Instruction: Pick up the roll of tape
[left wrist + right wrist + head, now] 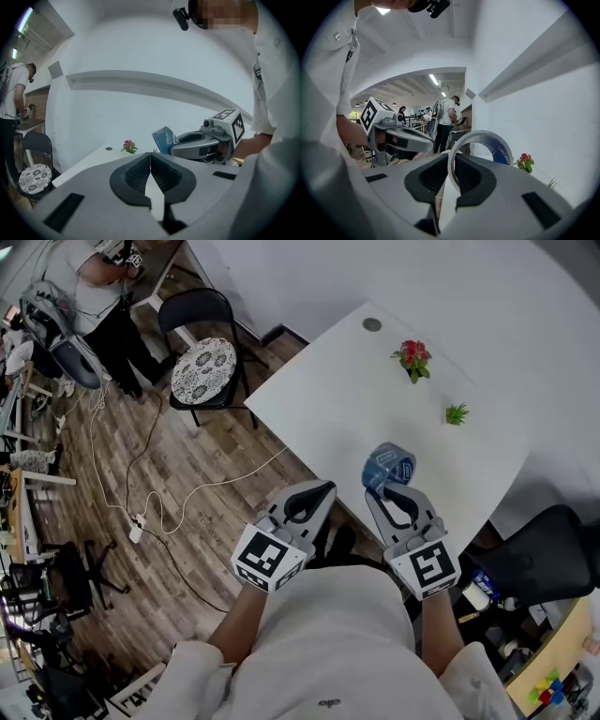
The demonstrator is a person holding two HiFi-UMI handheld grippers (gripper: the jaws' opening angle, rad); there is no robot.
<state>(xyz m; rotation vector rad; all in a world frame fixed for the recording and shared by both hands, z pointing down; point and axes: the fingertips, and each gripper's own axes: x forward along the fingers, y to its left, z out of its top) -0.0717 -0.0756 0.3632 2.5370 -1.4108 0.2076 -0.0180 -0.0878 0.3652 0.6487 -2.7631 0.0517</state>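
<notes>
One roll of tape (388, 468), two tongs (323, 488) (382, 491), two small plants (412, 357) (457, 413), one white table (328, 399).

Empty left gripper (150, 158), jaws together
Far right, the right gripper (178, 145) grips a blue tape roll (164, 138) above the white table (91, 163).

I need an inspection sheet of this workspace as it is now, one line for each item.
Surface: white table, wood floor beside it.
Job's things: tape gripped, seemingly held off the table.
Clutter: red flower, green plant and grey disc on the table's far part.
Grippers: right gripper shut on the tape's rim; left gripper shut, empty.
Cables: white cable and power strip on the floor.
Surroundings: cushioned chair, standing person, black chair.
</notes>
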